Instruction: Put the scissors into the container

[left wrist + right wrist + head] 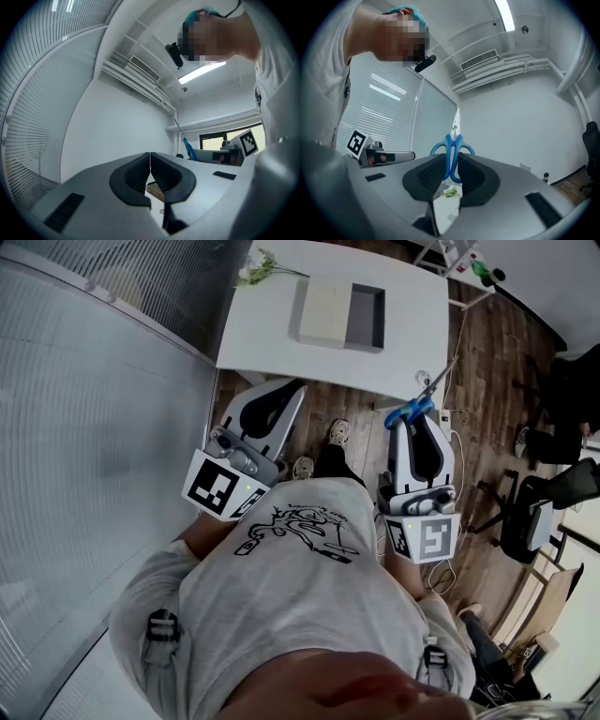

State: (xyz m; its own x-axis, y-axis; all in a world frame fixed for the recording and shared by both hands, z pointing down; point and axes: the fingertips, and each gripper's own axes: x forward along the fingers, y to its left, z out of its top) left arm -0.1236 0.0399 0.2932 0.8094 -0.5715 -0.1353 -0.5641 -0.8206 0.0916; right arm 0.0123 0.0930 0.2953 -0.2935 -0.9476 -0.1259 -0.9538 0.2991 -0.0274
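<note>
Right gripper (451, 171) clamped on scissors (452, 150): blue plastic loop handles sit between ribbed black pads, steel blades stick out past the tips. Left gripper (150, 168) closed, nothing in it. Ahead of both, on white table (272, 334): rectangular container (367, 320), grey open half, cream panel over its left half.

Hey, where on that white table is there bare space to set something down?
Bare patches on the table: the left part, nearer than the flowers and beside the container; the strip between the container and the near edge; the patch right of the container. The flowers crowd the far left corner; the container fills the middle.
</note>
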